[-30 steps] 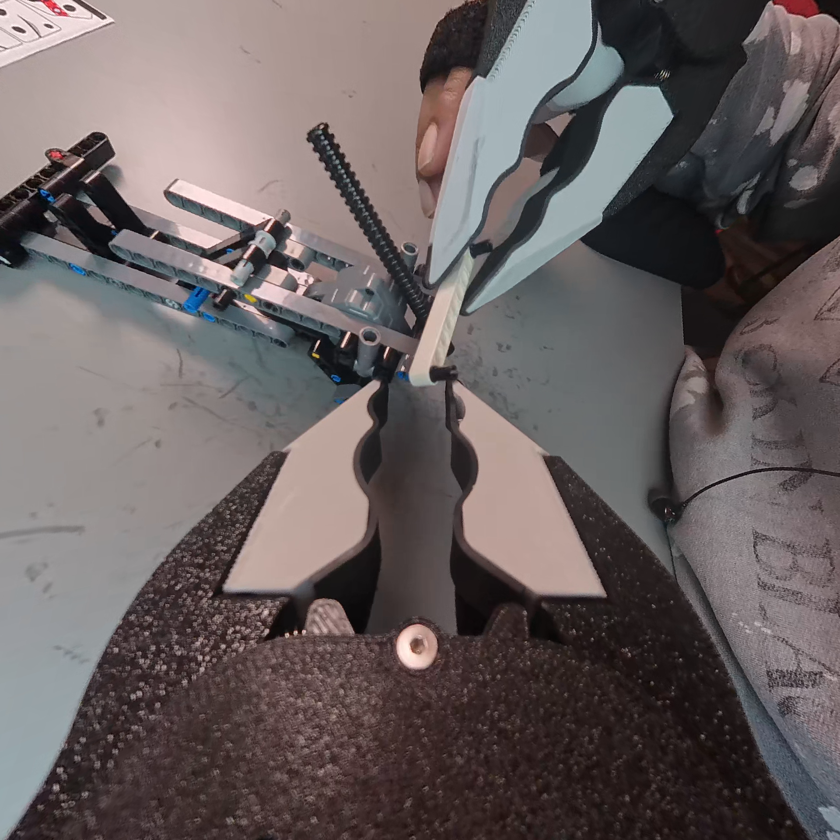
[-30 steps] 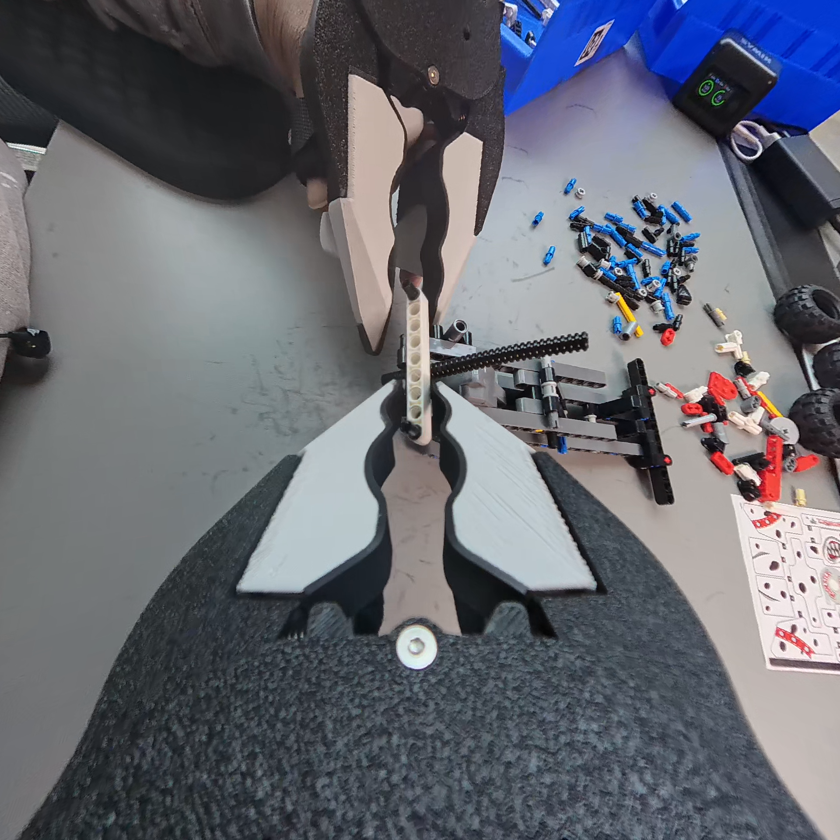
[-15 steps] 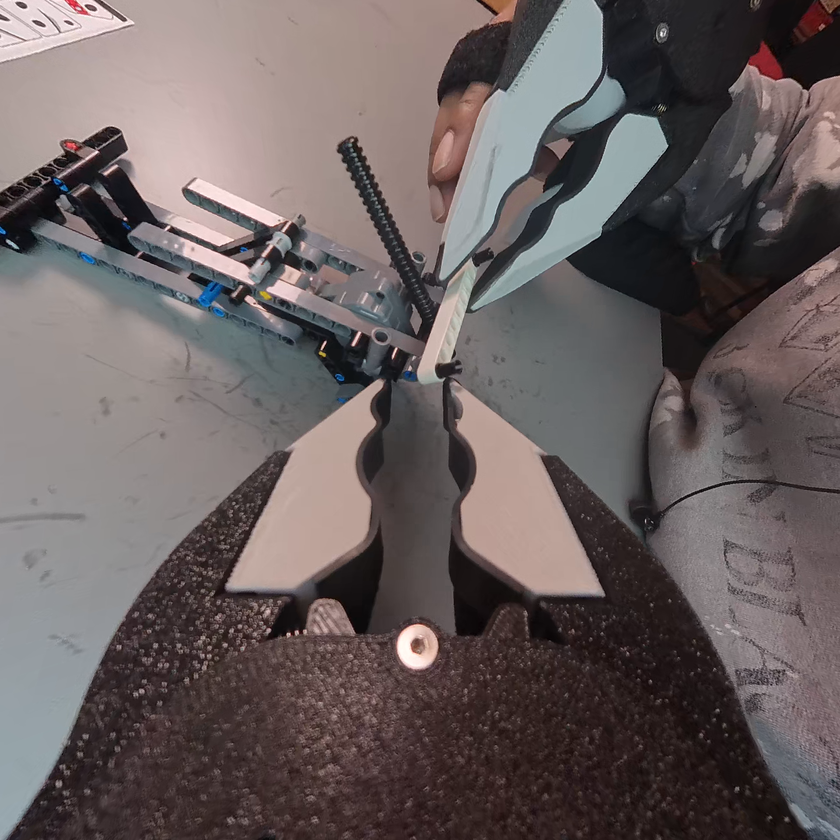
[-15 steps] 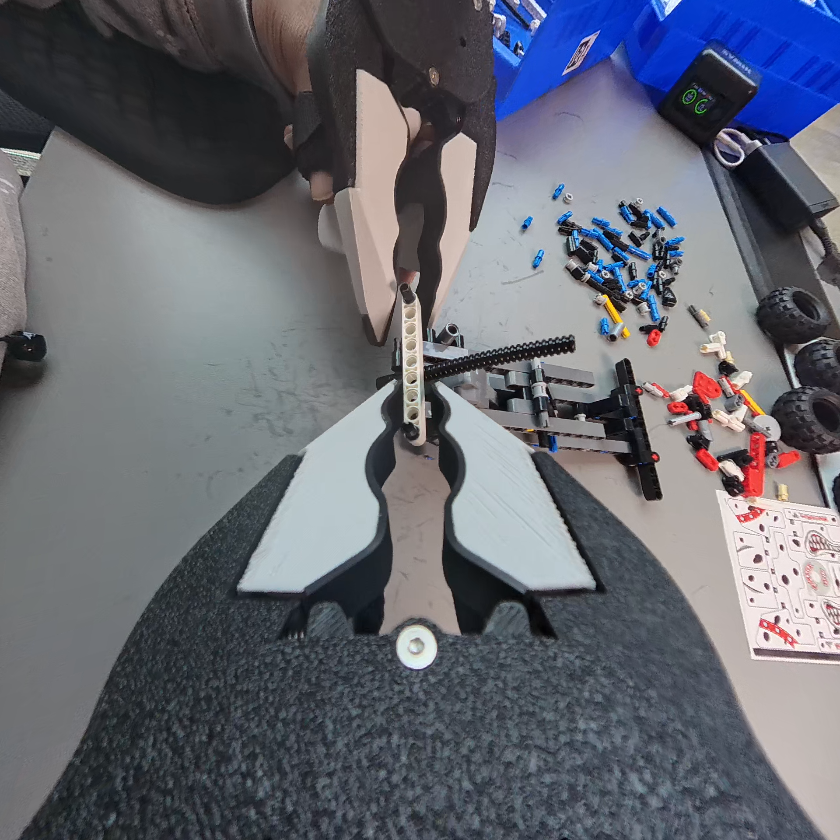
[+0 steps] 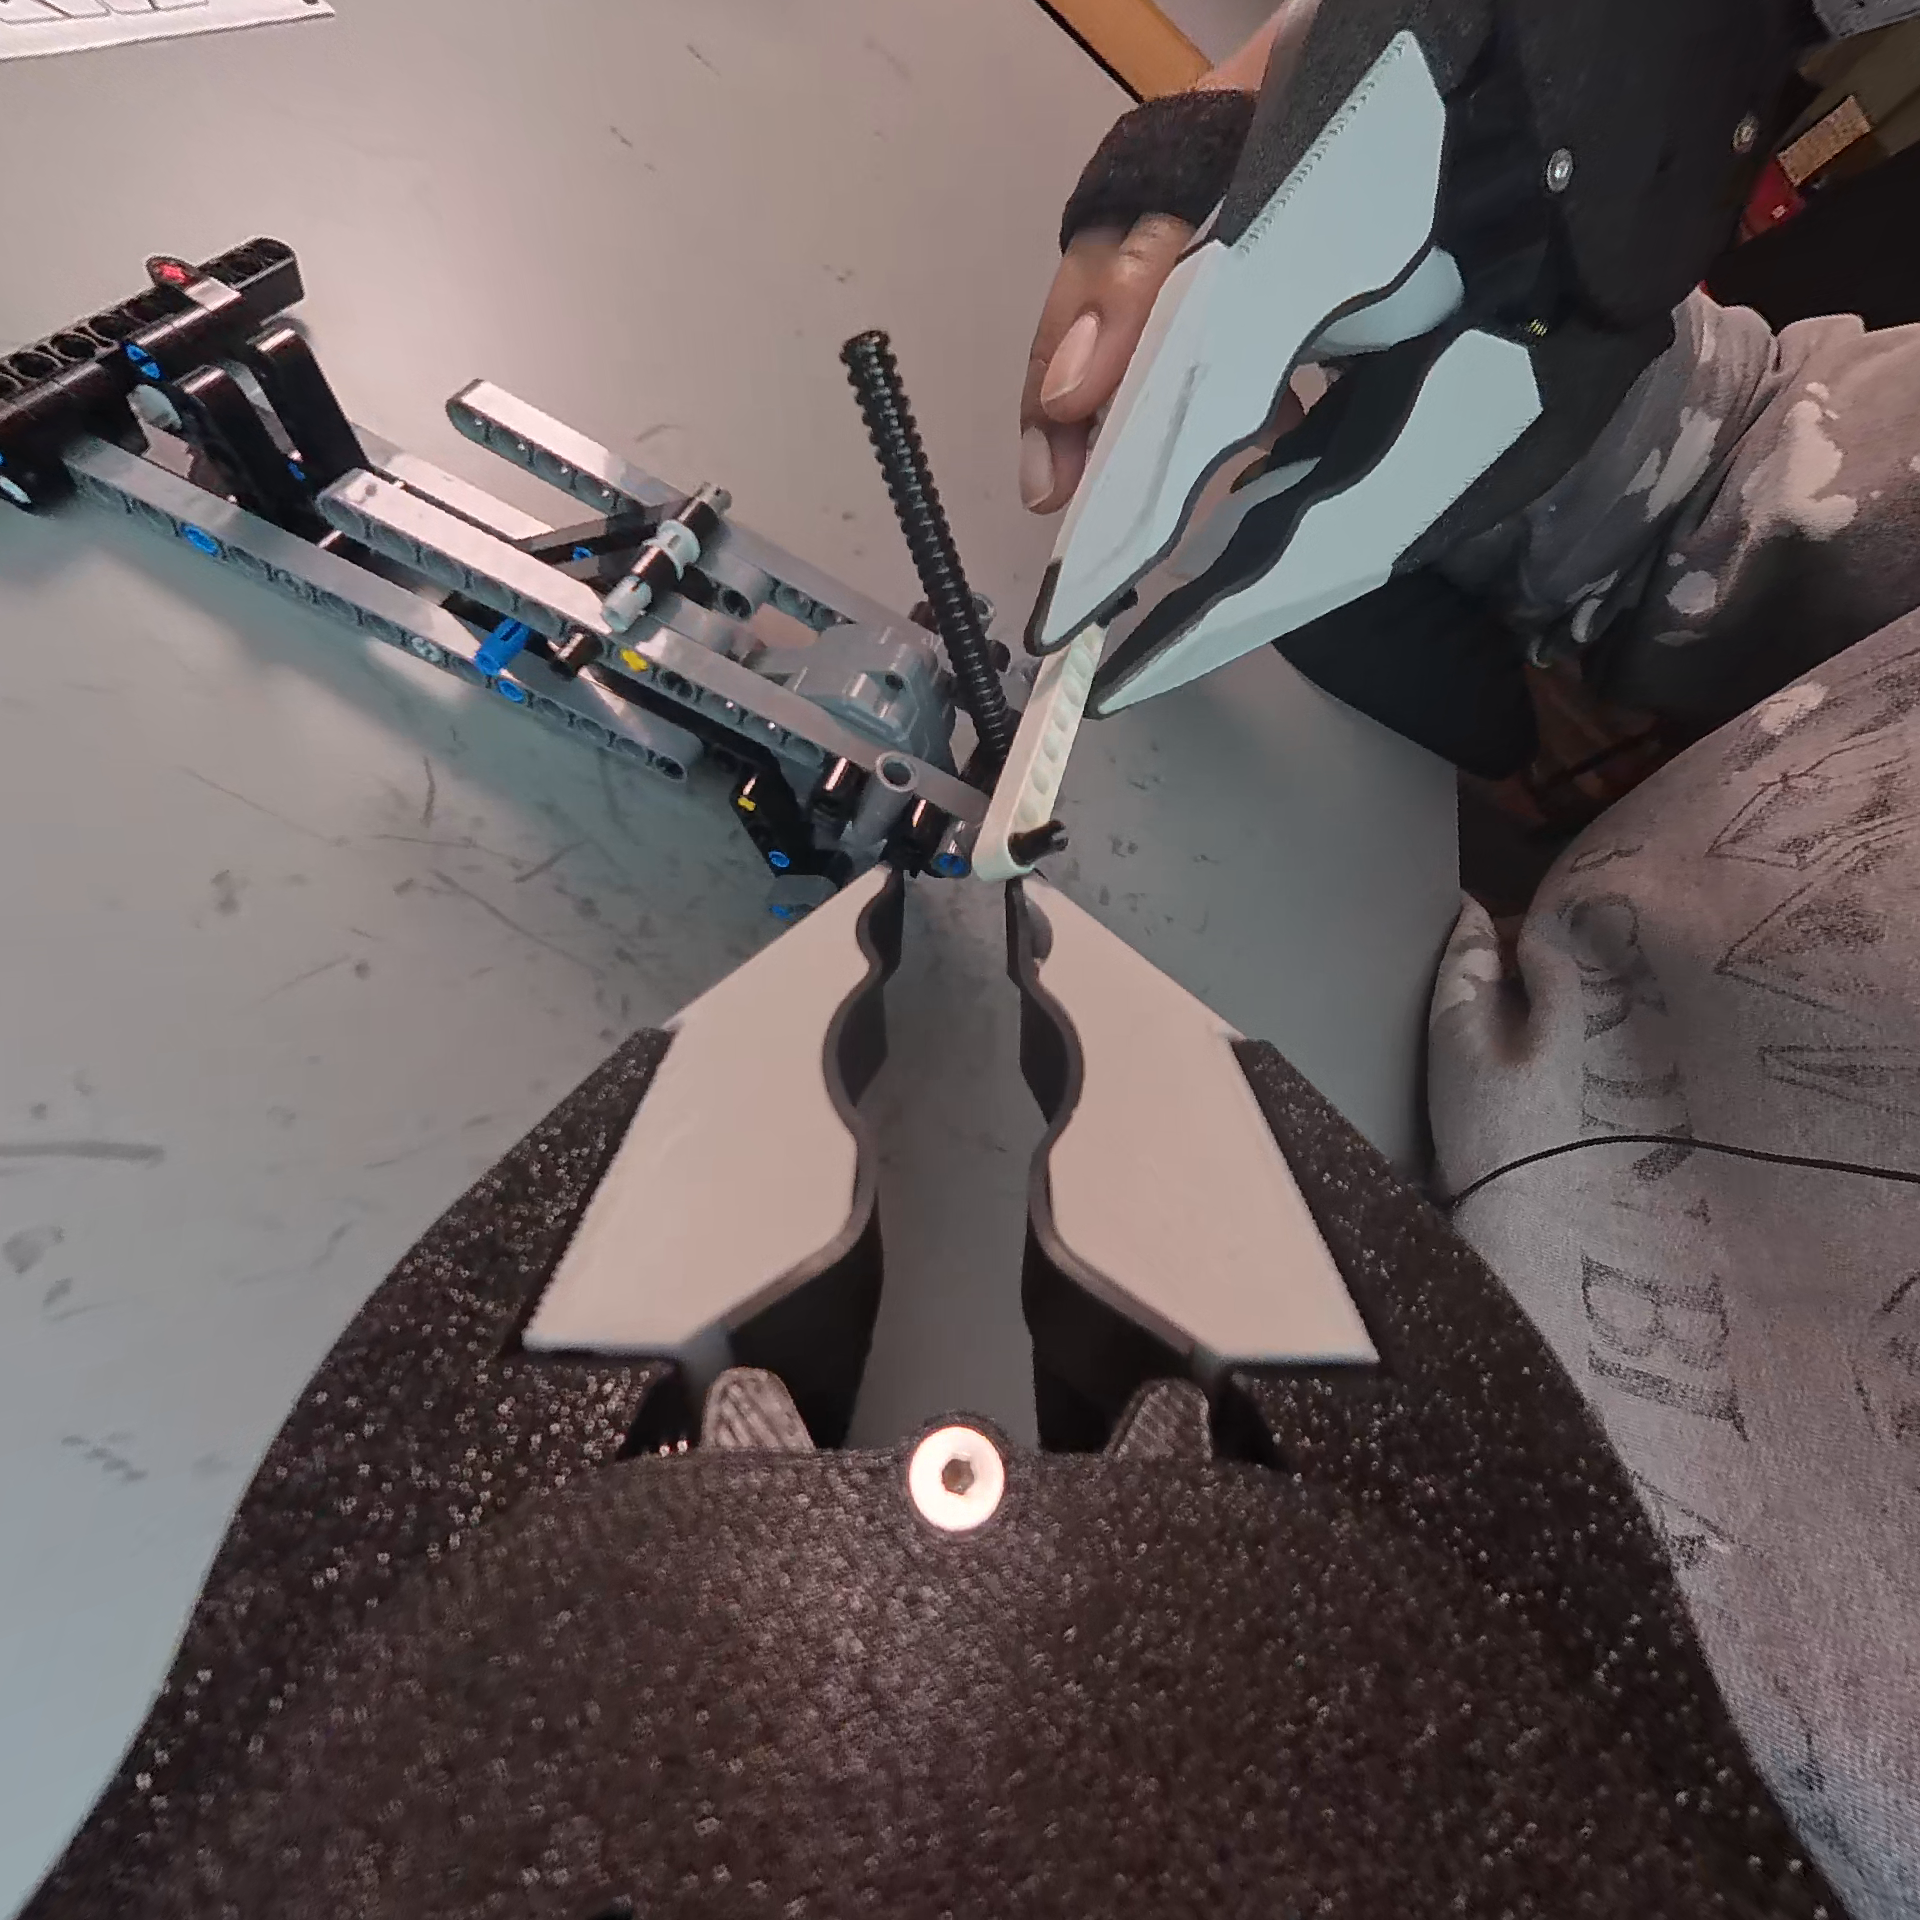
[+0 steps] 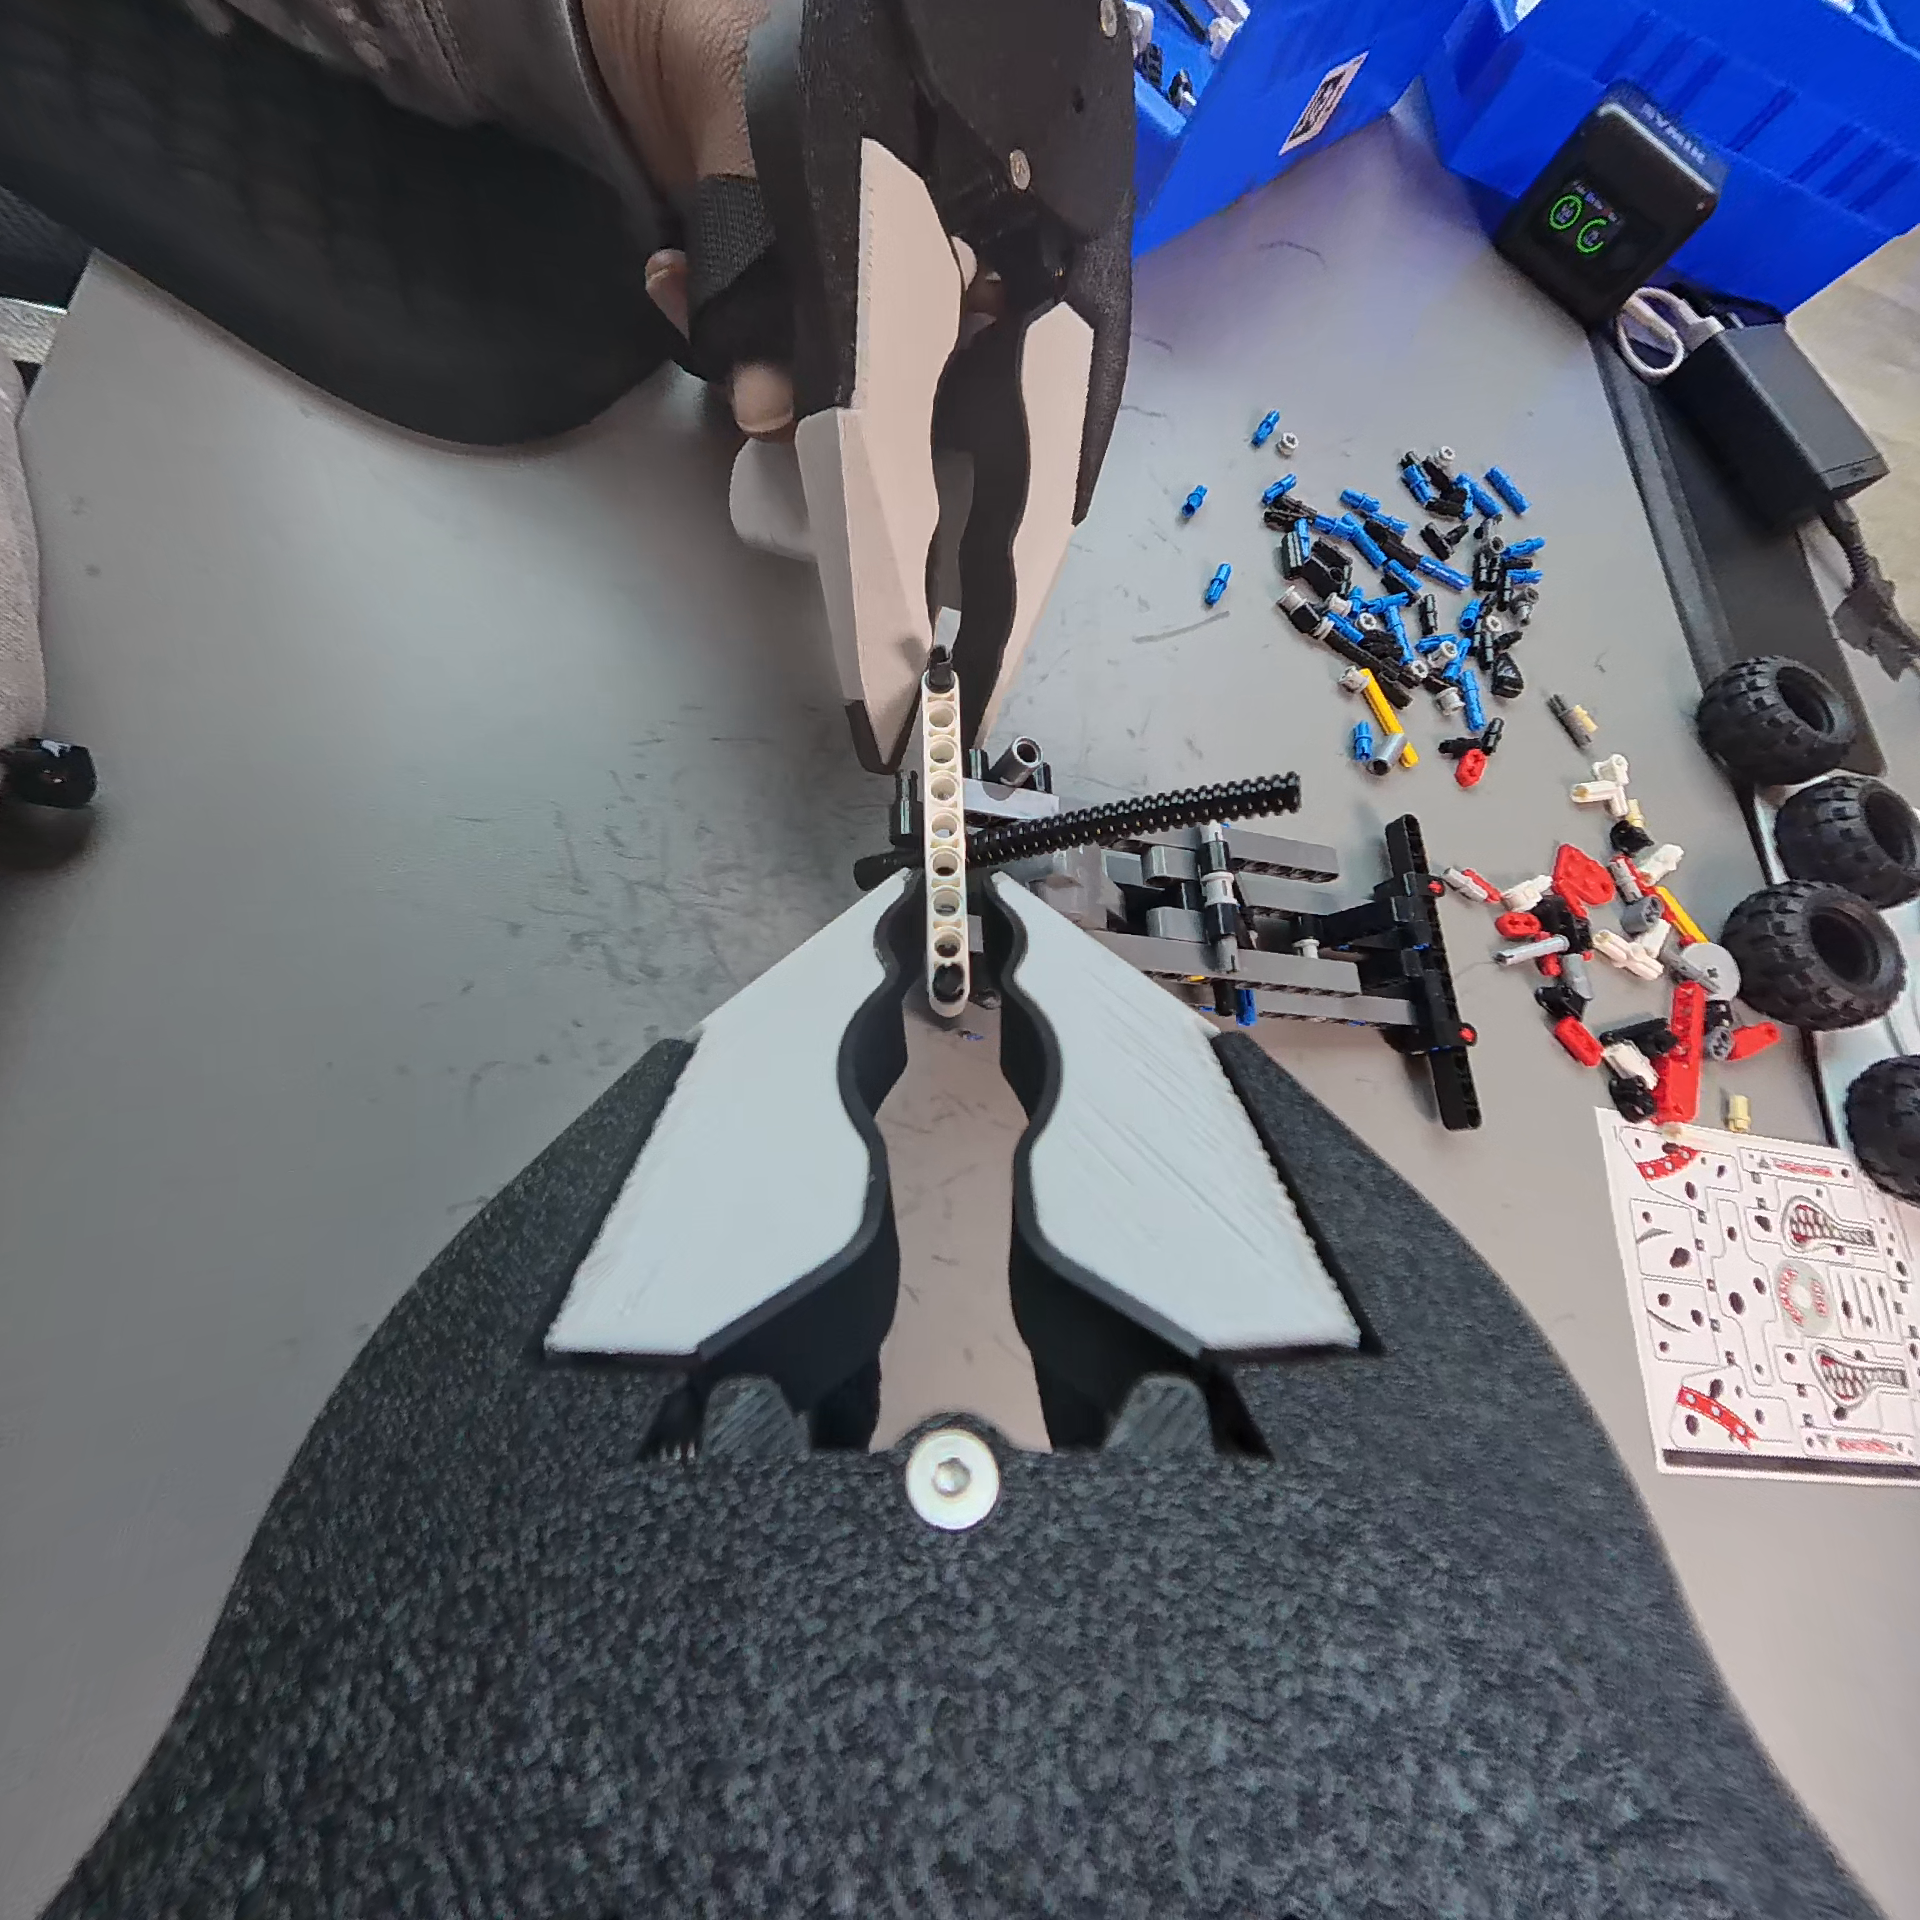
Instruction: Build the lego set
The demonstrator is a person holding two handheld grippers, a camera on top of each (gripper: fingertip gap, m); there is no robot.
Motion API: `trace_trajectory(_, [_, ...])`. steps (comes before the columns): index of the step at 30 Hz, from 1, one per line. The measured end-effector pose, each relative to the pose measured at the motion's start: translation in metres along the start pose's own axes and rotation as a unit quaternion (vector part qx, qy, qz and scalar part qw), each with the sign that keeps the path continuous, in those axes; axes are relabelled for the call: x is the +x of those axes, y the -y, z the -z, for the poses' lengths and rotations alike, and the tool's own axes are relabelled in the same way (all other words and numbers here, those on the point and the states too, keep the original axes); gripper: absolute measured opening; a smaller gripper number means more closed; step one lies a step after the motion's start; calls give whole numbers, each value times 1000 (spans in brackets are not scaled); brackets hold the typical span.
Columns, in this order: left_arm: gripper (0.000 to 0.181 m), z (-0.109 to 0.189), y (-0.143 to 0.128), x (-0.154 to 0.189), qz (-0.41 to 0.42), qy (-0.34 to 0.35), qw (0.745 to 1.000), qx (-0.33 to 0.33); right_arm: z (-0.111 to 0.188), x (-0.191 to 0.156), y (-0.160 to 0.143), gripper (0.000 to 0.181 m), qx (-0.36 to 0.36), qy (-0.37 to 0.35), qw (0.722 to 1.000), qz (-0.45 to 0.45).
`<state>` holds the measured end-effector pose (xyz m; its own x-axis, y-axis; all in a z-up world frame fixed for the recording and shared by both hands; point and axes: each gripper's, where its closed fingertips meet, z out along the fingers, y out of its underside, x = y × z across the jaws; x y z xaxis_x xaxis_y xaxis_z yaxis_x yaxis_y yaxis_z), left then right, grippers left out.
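Two grippers meet over one white beam [image 6: 943,852] here, and that holed white beam is our landmark. Left of it in the right wrist view, the grey table [image 6: 364,727] lies bare and scuffed. The right gripper [image 6: 948,904] pinches the beam's near end between its fingers, holding it upright on edge. At the beam's far end sits a black pin [image 6: 939,661], and the left gripper [image 6: 940,717] comes down from above with its tips at that pin, fingers a little apart; whether it actually pinches anything, I cannot tell.

Just right of the beam, touching it, lies the grey and black chassis [image 6: 1247,914], with a black ribbed hose [image 6: 1132,816] slanting away from the beam over it. Farther right of the beam, a scatter of blue and black pins [image 6: 1392,592], then red and white pieces [image 6: 1621,956], four black tyres [image 6: 1808,956] and a sticker sheet [image 6: 1766,1299].

From the left wrist view, the left gripper [image 5: 951,883] has a gap between its fingers, tips just beside the beam [image 5: 1044,753] and its pin [image 5: 1039,837], with the chassis [image 5: 520,592] stretching left of the beam and the right gripper [image 5: 1091,649] clamping it from above.
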<state>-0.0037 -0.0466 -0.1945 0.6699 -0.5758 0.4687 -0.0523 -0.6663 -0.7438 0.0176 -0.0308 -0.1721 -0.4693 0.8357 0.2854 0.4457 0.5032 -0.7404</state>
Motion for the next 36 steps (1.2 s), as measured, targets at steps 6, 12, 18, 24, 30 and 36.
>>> trace_trajectory(6, [21,0,0,0,-1,0,1000,-1,-2,-2,8,10,-5,-2,1000,13])
trace_trajectory(12, [21,-1,0,0,0,0,1000,-2,-9,-2,6,8,-21,-2,999,25])
trace_trajectory(18, [20,-1,1,-1,0,4,1000,1,-9,0,4,7,-33,17,999,2])
trace_trajectory(24, [17,-2,4,-3,1,13,1000,4,-10,4,2,7,-41,32,998,-36])
trace_trajectory(30, [17,-3,7,-6,15,14,1000,10,-9,7,1,7,-51,23,998,-27])
trace_trajectory(36, [29,-7,2,-7,75,4,997,4,-10,9,1,7,-52,15,998,-18])
